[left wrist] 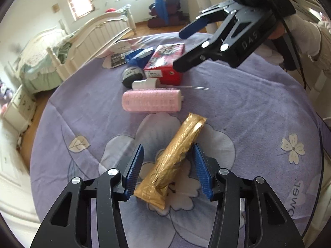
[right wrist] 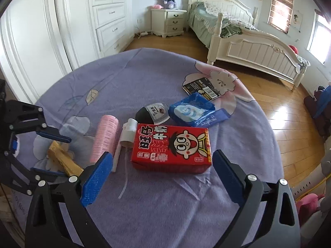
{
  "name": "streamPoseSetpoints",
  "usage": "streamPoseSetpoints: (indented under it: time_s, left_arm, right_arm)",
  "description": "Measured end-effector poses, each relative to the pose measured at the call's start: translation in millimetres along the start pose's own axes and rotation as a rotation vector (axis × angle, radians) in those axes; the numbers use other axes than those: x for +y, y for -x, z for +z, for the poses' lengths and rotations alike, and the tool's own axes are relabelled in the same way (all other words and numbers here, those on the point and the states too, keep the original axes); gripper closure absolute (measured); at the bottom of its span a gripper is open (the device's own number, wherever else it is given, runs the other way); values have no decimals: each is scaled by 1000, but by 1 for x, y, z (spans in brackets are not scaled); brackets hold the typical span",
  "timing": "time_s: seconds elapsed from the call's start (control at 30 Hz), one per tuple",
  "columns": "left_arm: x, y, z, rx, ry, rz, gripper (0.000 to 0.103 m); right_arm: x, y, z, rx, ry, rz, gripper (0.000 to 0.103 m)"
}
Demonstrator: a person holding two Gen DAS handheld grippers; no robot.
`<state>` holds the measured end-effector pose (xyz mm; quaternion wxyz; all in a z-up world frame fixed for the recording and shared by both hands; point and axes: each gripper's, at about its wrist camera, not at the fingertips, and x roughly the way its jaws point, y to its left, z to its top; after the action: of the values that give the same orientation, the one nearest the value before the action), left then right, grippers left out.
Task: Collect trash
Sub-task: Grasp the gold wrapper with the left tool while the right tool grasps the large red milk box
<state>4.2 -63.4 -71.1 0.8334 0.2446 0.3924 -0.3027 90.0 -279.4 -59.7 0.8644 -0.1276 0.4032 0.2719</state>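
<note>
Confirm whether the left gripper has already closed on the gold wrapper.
No, the left gripper is open, its pads either side of the gold wrapper.

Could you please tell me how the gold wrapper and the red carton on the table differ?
The gold wrapper is long, narrow and crinkled foil; the red carton is a broad box printed with a cartoon face. The wrapper lies between the left gripper's open fingers; the carton lies just ahead of the right gripper's open fingers. Both lie flat on the purple cloth, ungripped.

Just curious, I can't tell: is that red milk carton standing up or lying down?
Lying down. The red milk carton rests flat on the purple cloth, its printed cartoon face pointing up, ahead of the open right hand-held gripper.
</note>
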Motion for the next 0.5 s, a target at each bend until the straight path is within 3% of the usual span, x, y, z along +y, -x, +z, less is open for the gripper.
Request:
streamPoseSetpoints:
  time_s: [0.13,0.33,0.5]
  left_arm:
    - [10,-2,0,10,48,-9,56]
    - [14,-8,5,13,102,-11,93]
    - [22,7,5,-66,176,-55,96]
  right_arm:
    - [-6,-18,3,29,-28,-8,7]
    - [-7,-26,-2,34,-63,-19,17]
    - [-10,-2,-12,-40,-123,-17,17]
